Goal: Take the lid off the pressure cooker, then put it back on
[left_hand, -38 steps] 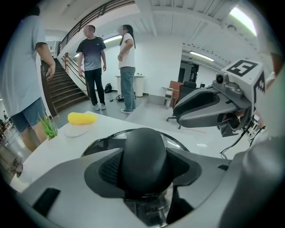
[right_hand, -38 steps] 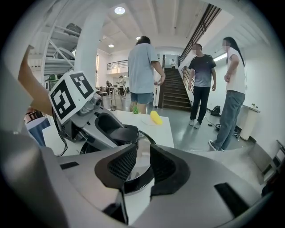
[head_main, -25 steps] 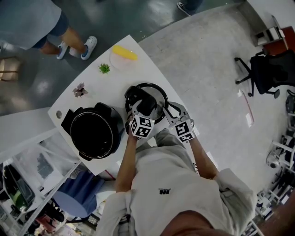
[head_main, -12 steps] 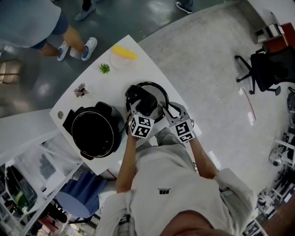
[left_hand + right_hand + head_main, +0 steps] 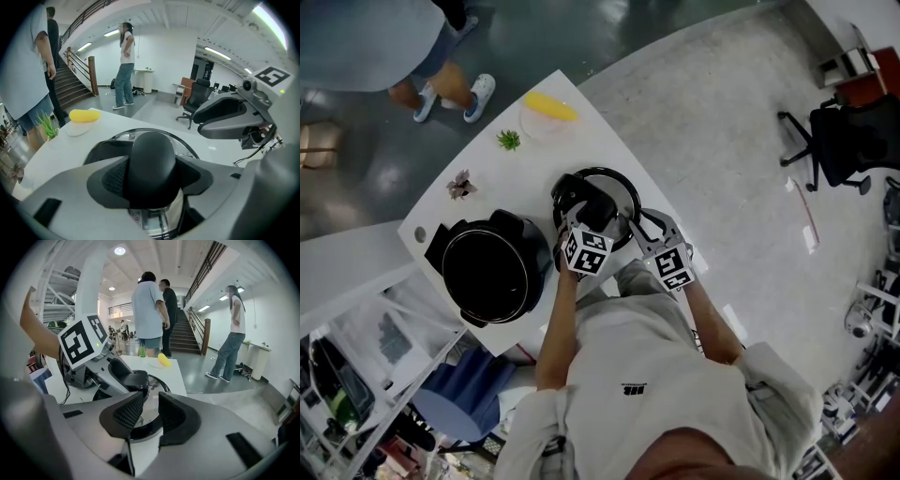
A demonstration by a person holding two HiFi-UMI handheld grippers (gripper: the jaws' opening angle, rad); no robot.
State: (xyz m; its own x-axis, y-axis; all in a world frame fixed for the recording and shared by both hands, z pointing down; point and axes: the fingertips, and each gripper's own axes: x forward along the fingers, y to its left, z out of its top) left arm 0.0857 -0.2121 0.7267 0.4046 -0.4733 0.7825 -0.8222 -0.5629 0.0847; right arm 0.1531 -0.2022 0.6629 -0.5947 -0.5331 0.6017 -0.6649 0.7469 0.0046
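Observation:
The pressure cooker's silver lid [image 5: 617, 190] lies flat on the white table [image 5: 581, 131], apart from the open black cooker pot [image 5: 492, 272] to its left. My left gripper [image 5: 592, 212] reaches down over the lid's black handle [image 5: 152, 164]. Its jaws have just been closing; the handle sits between the pads, which stand close on either side without visibly pressing. My right gripper [image 5: 639, 223] hovers at the lid's near right rim. In the right gripper view its pads [image 5: 171, 416] stand a narrow gap apart with nothing between them, and the lid [image 5: 154, 383] lies just beyond.
A plate with a yellow item [image 5: 551, 109], a small green plant [image 5: 509, 140] and a dried sprig [image 5: 461, 184] sit on the far part of the table. A bystander's legs [image 5: 441, 80] stand beyond it. An office chair [image 5: 844, 141] stands at the far right.
Both grippers and the lid keep their places. Only the bystander's feet beyond the table have shifted.

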